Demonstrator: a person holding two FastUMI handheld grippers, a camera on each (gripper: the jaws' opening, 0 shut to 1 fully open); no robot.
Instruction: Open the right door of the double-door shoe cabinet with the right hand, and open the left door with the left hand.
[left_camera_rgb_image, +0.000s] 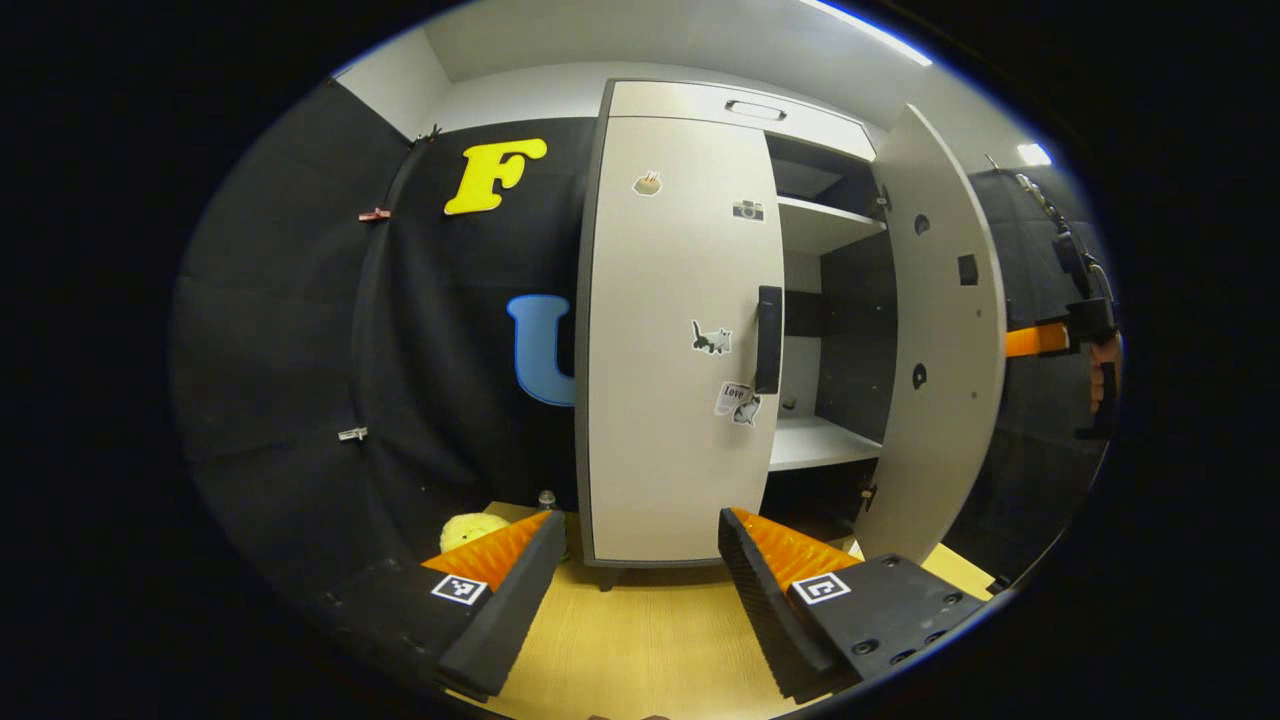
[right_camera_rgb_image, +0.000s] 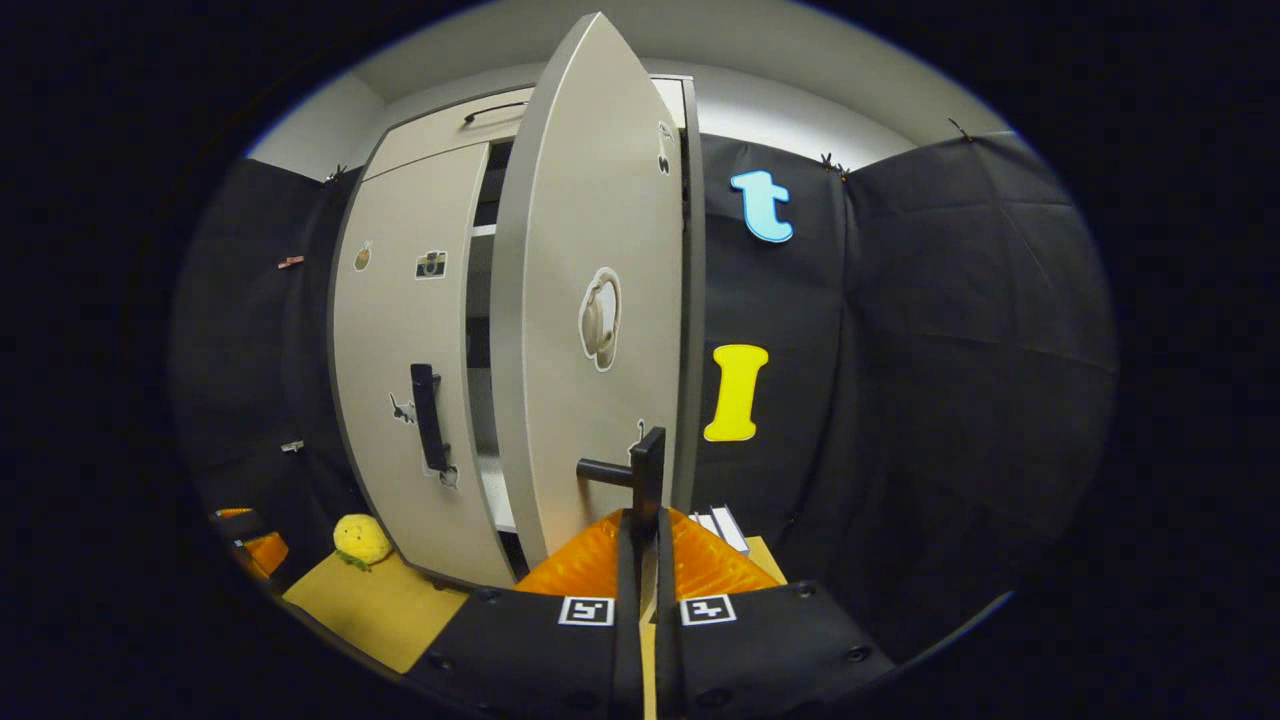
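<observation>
My right gripper (right_camera_rgb_image: 640, 525) pinches the right door's handle (right_camera_rgb_image: 645, 470) — door wide open. Next my left gripper (left_camera_rgb_image: 640, 580), fingers spread and empty, must reach the left door's handle (left_camera_rgb_image: 768, 338).

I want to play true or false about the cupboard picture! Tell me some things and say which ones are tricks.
1. The right door is swung open. True.
2. The left door is open too. False: it is shut.
3. The right gripper is closed on the right door's handle. True.
4. The left gripper is holding the left door's handle. False: its fingers are spread apart, away from the handle.
5. A yellow plush toy sits on the floor by the cabinet. True.
</observation>
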